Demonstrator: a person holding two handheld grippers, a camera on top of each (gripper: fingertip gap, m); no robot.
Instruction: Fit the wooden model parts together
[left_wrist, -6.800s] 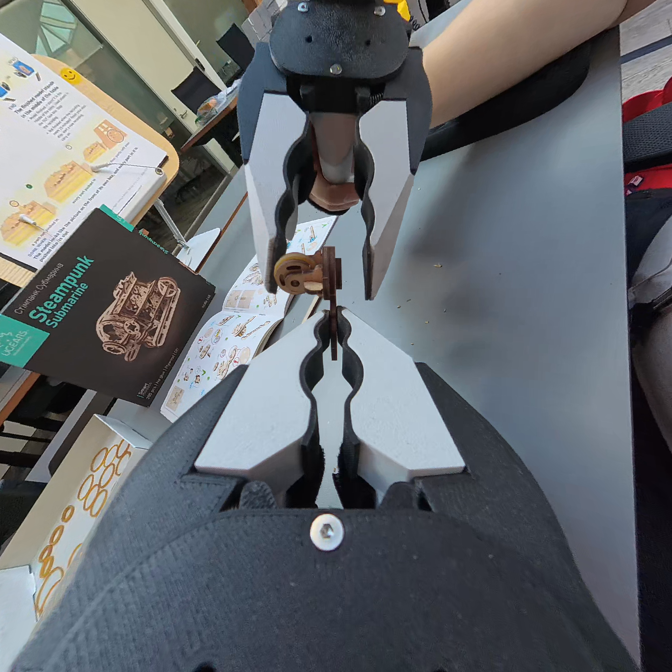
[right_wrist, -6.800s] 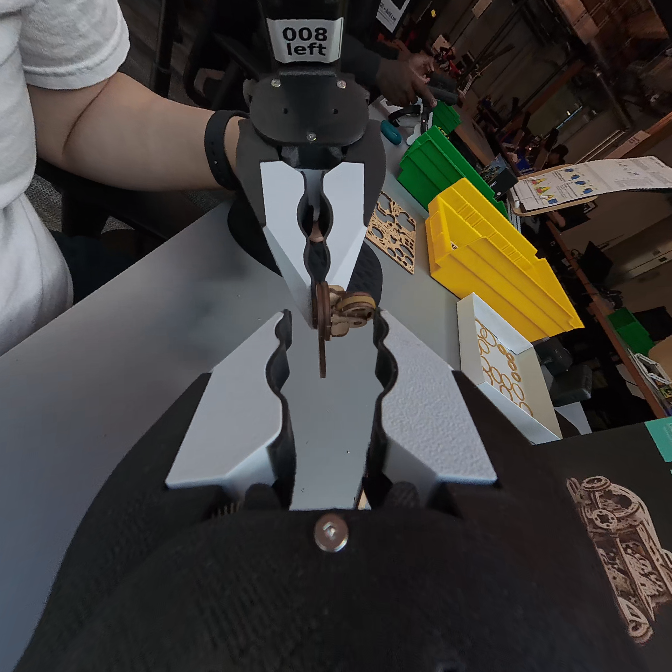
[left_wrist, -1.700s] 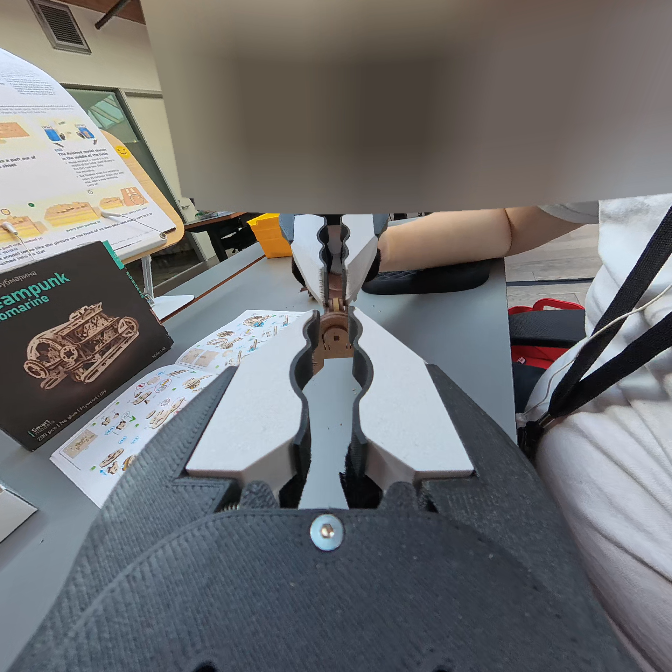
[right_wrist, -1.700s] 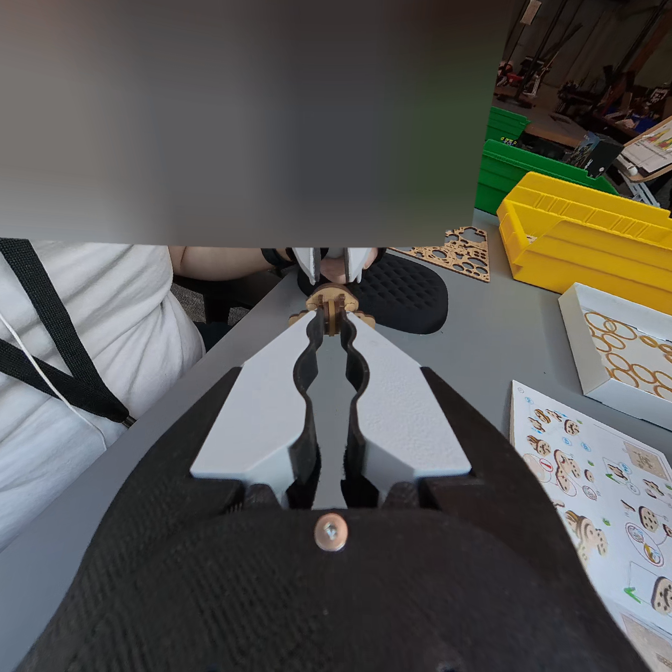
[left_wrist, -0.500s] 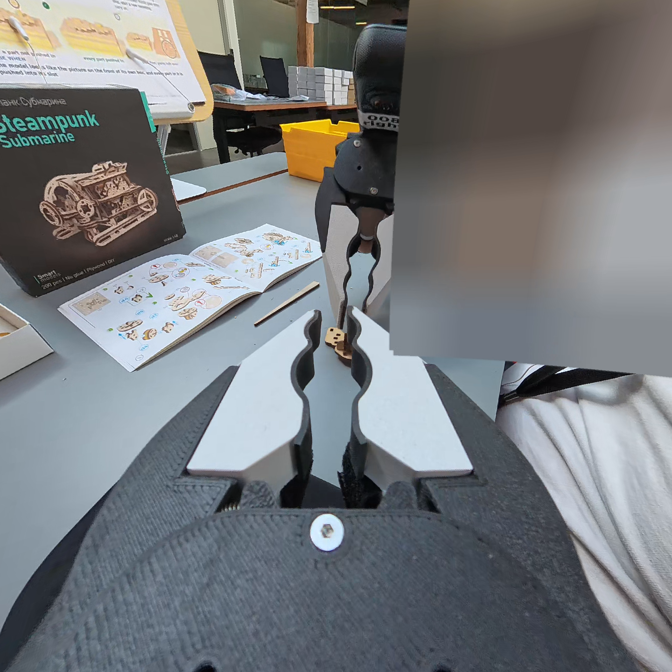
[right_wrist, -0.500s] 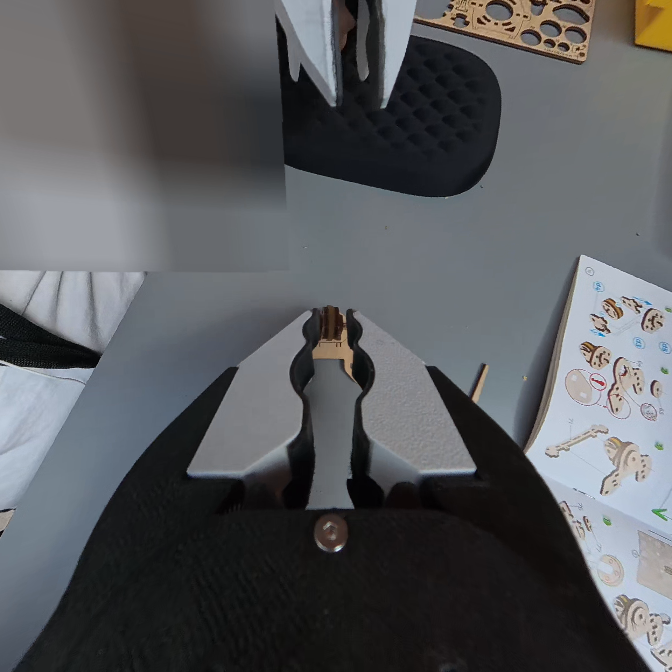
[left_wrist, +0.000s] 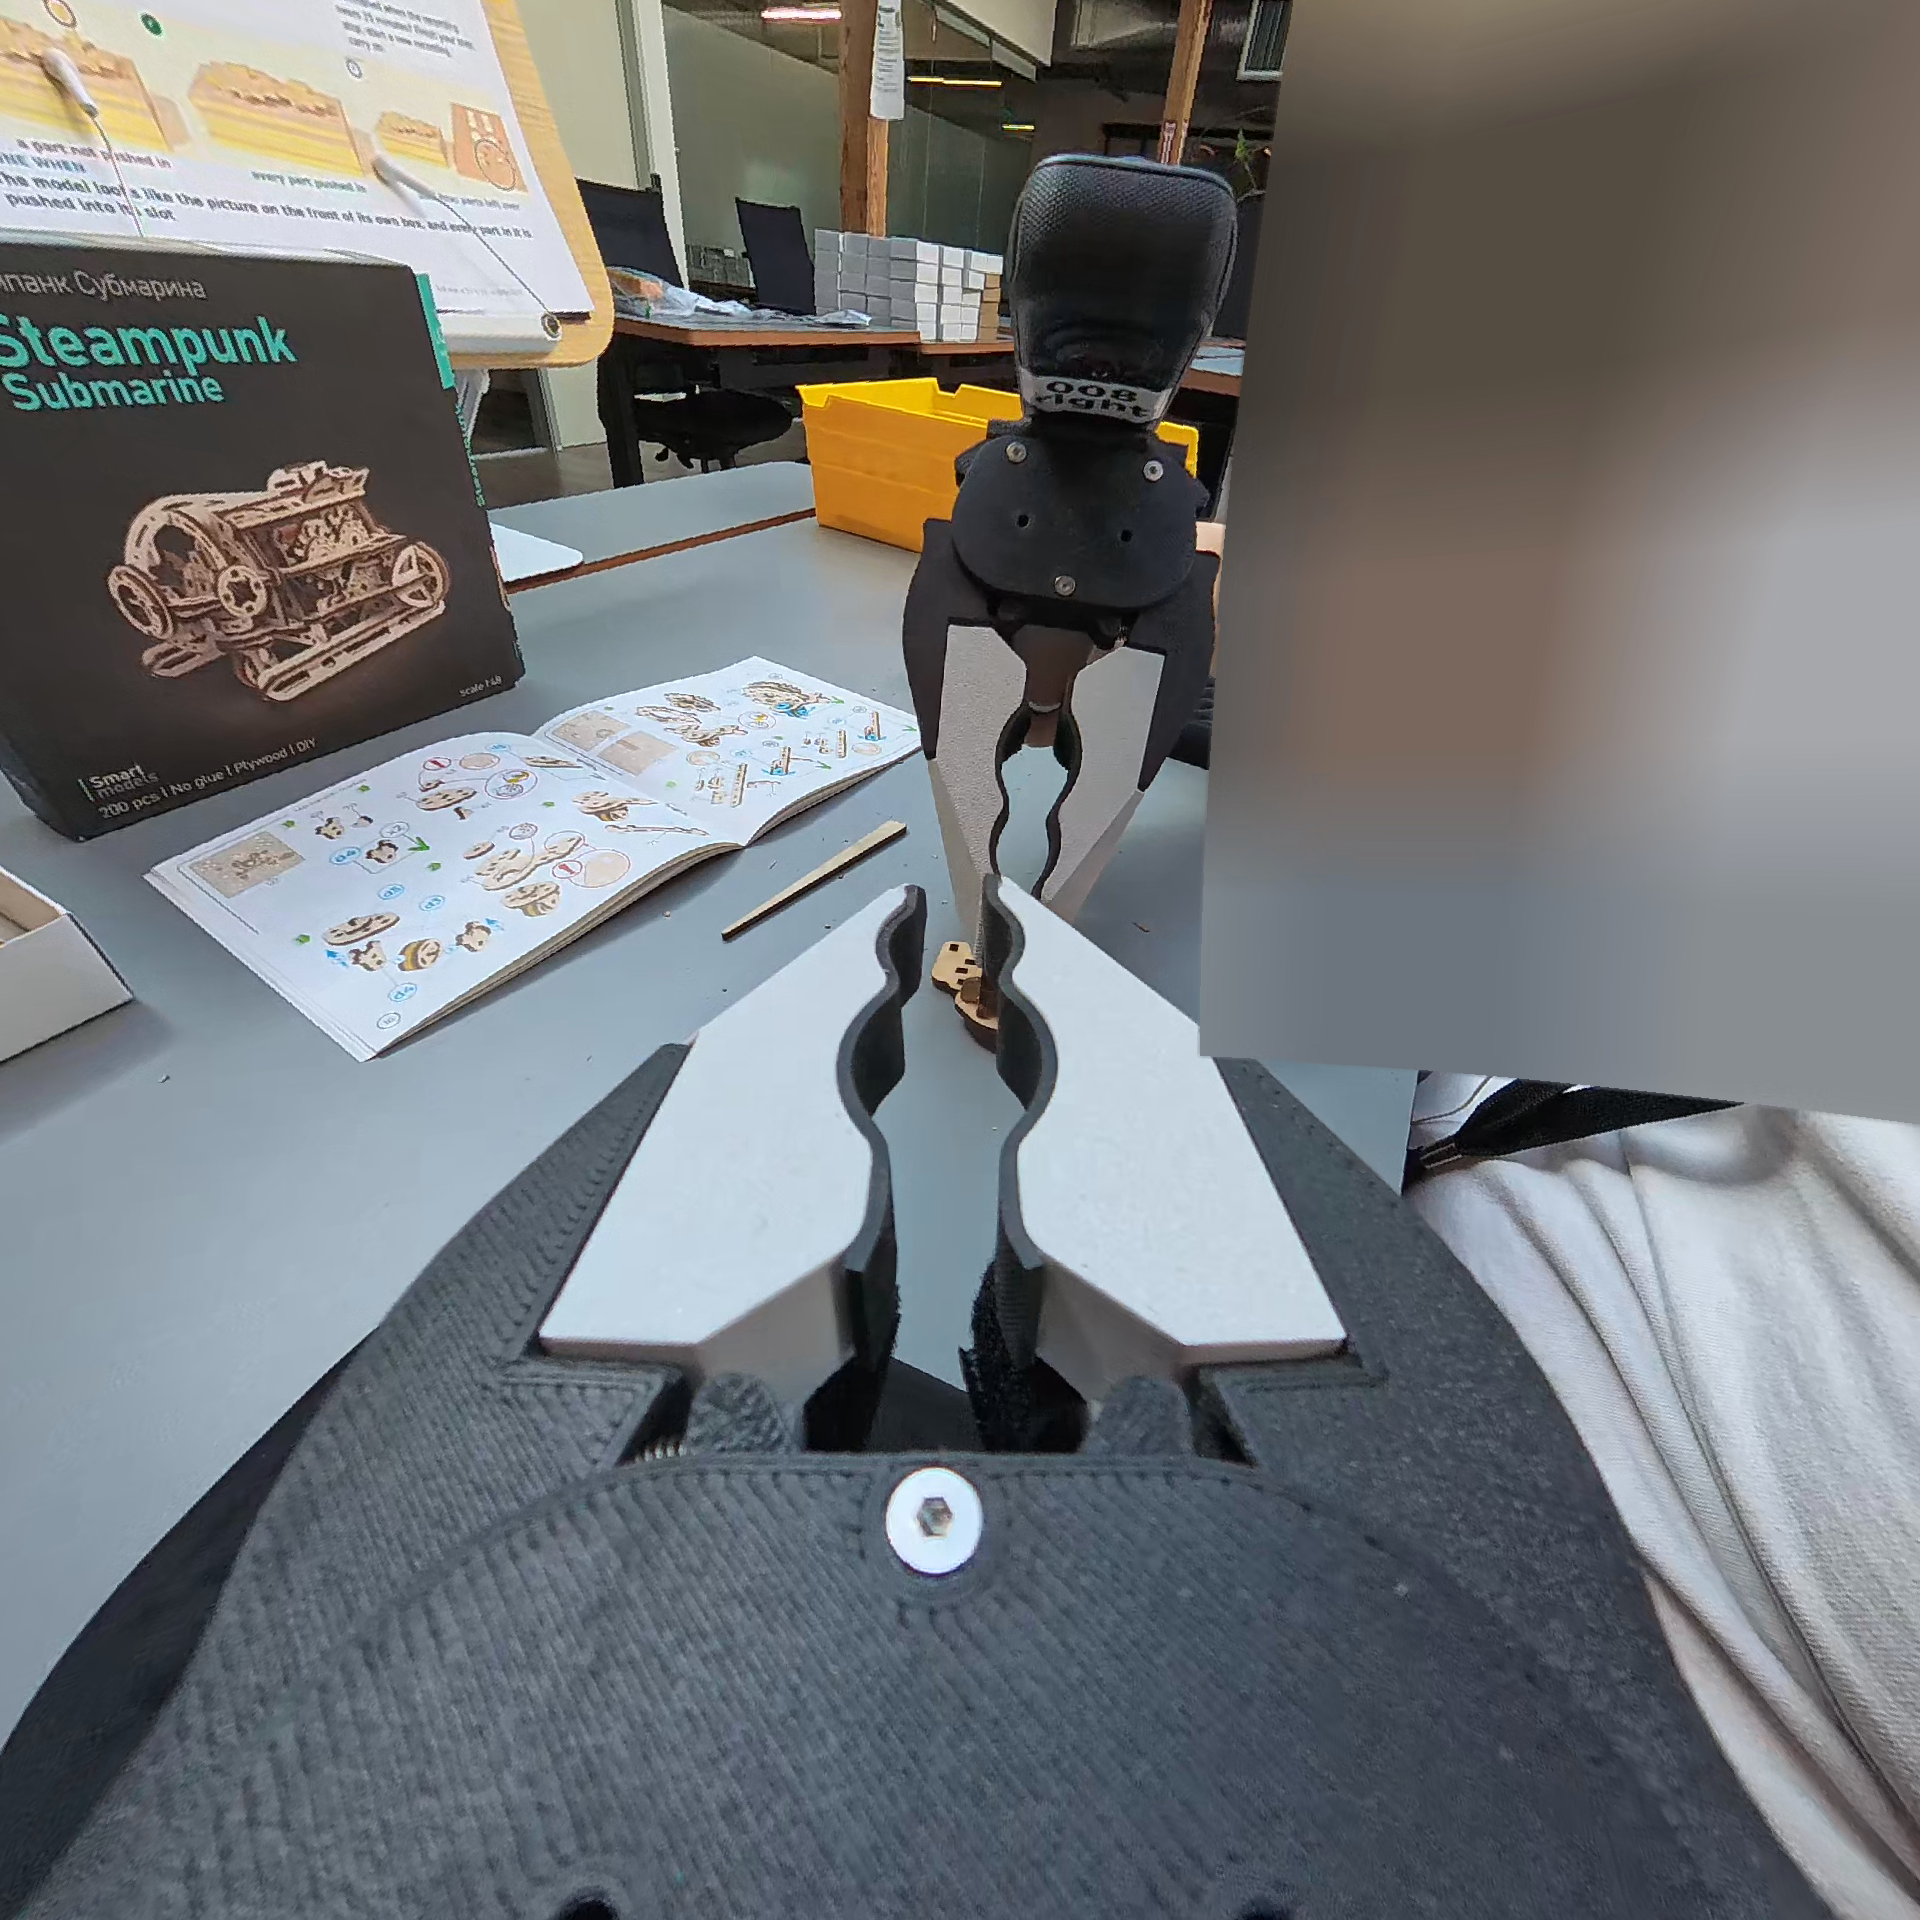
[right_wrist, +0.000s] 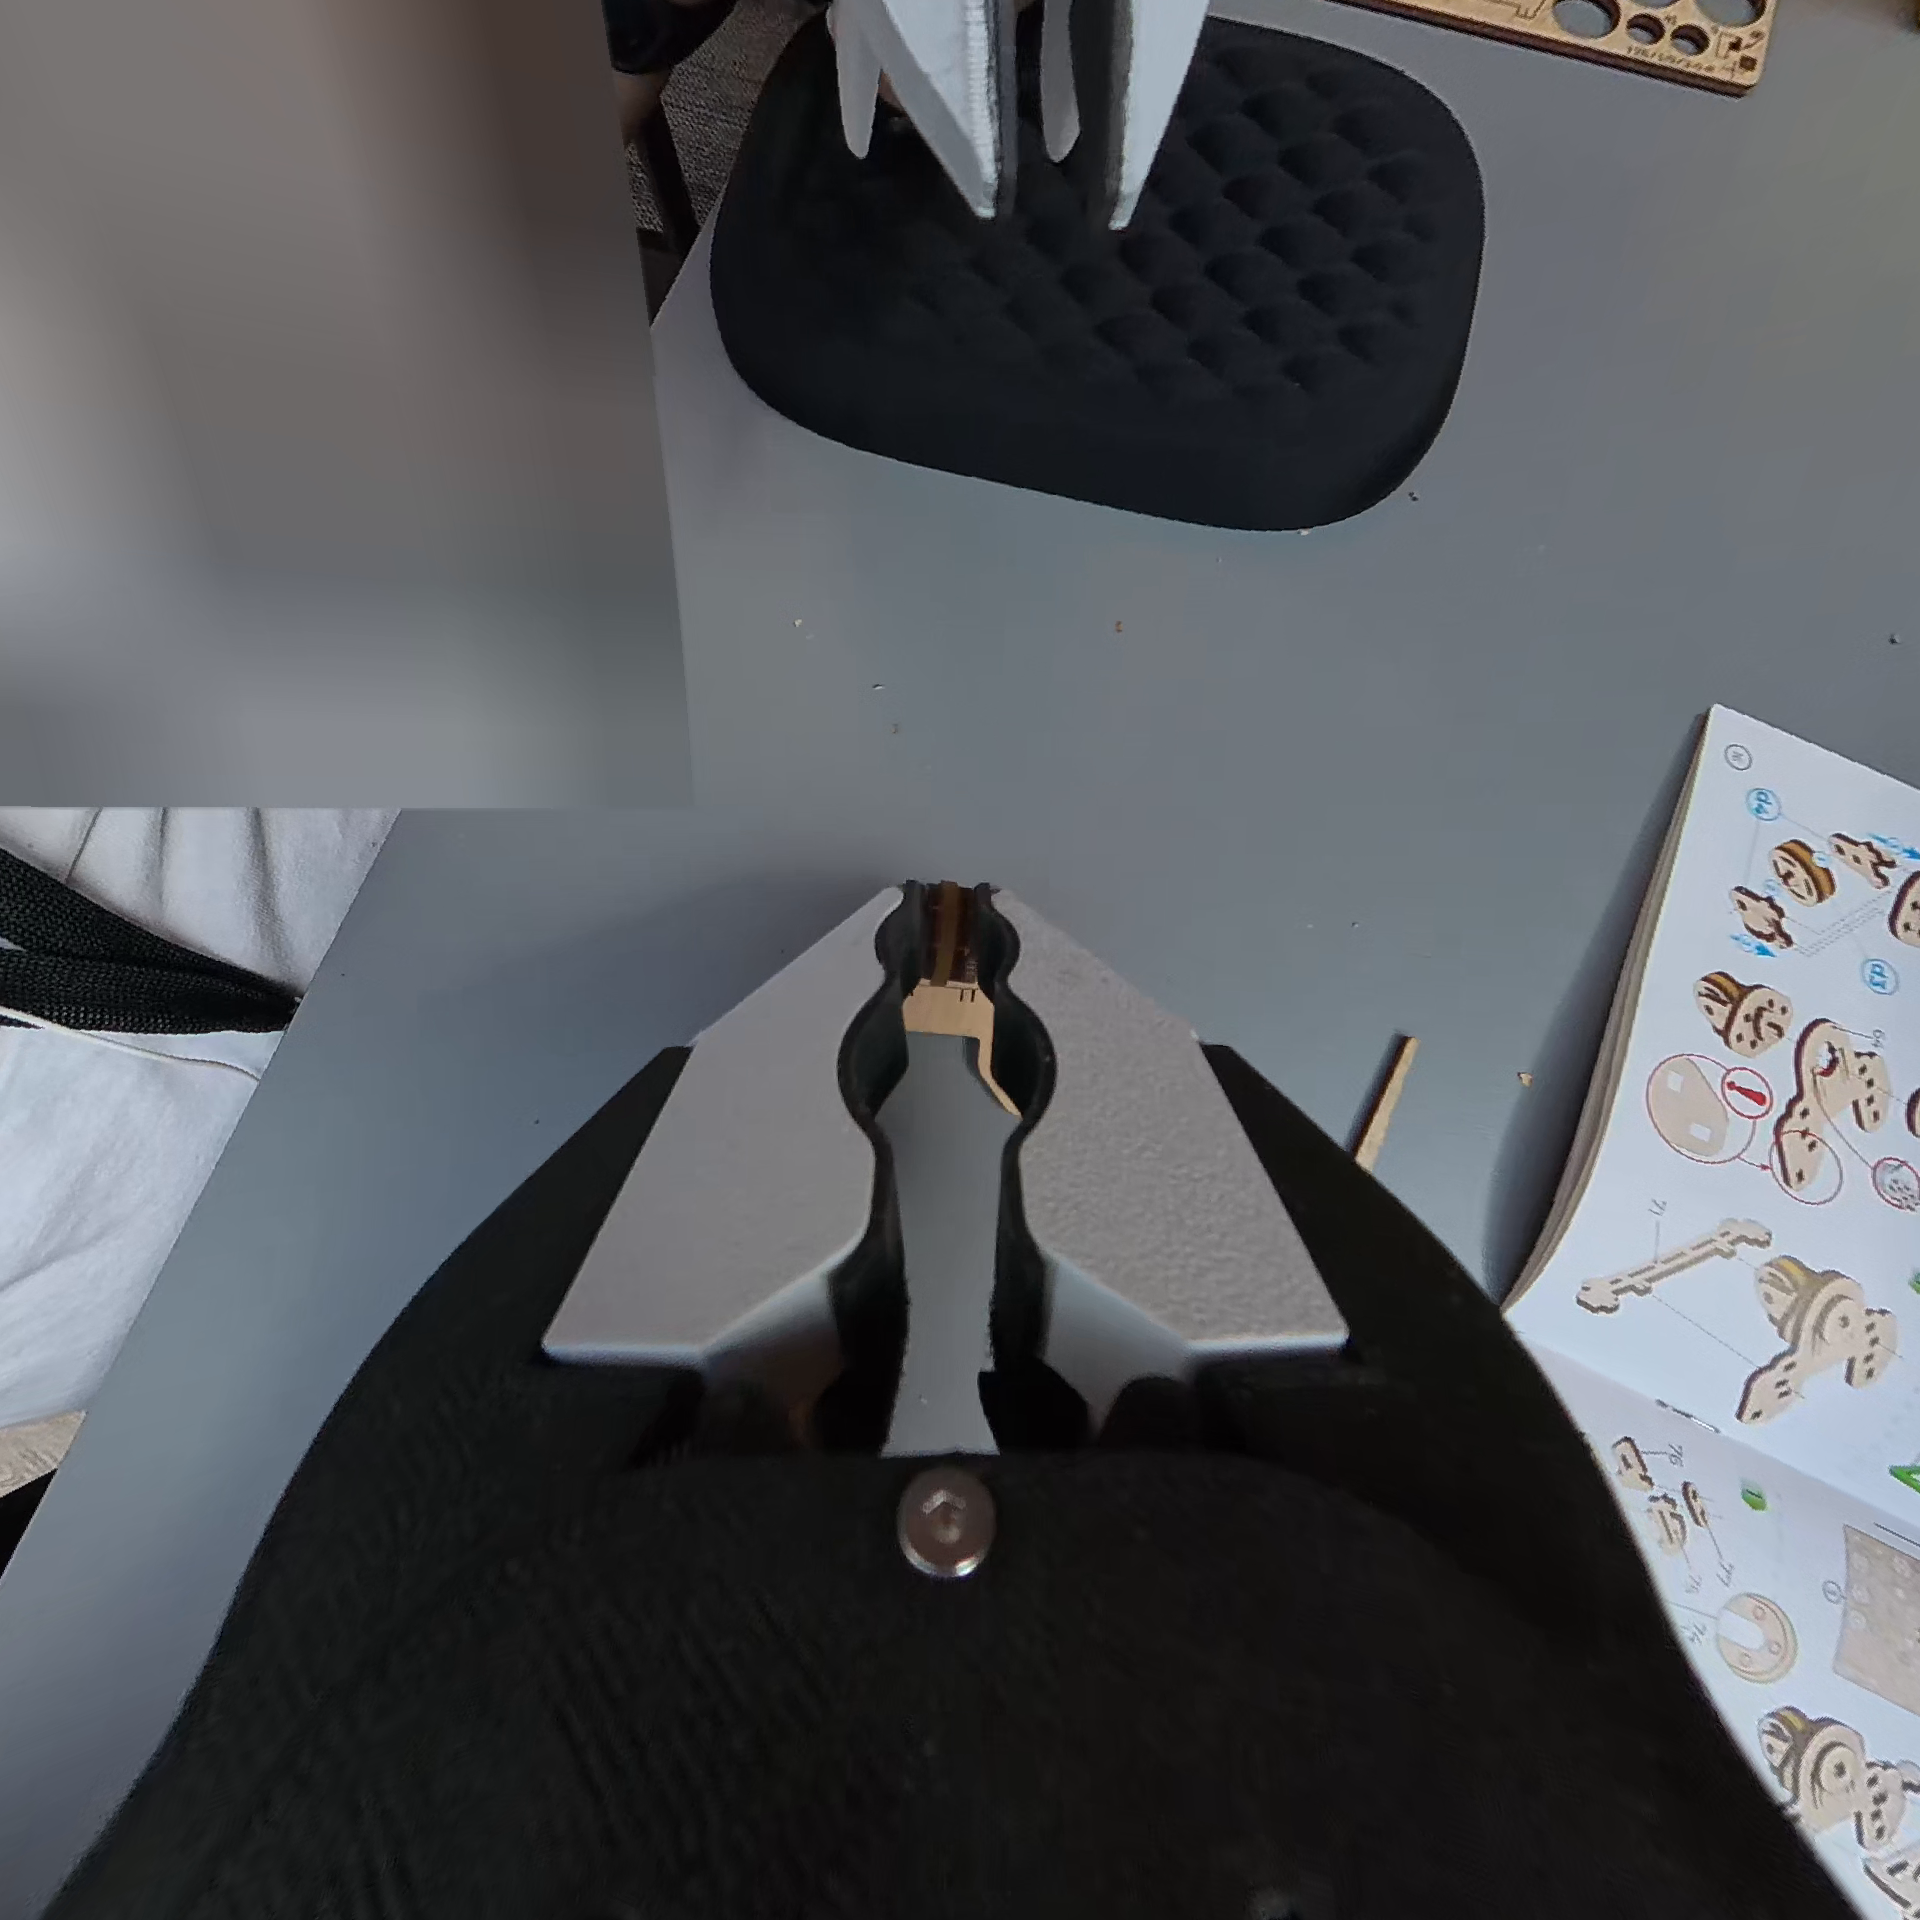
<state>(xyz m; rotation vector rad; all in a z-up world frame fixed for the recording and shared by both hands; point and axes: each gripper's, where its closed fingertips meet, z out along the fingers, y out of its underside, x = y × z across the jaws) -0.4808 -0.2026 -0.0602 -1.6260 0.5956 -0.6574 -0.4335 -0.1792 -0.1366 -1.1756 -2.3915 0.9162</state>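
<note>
The desk (left_wrist: 260, 1143) is plain grey, and both grippers have pale grey fingers (left_wrist: 748, 1174) with black wavy linings on black ribbed bodies. The wooden part (right_wrist: 943, 971) is tan with dark brown edges; the box (left_wrist: 229, 540) is black with teal trim and a beige model picture. The bin (left_wrist: 883, 457) is yellow, the pad (right_wrist: 1122, 312) black and dimpled, the booklet (left_wrist: 499, 831) white with tan drawings.

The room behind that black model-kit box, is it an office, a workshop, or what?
Probably an open-plan office or lab used as a hobby workbench: rows of desks with office chairs stand behind, a yellow parts bin sits on the grey table, and an open instruction booklet lies there.
</note>
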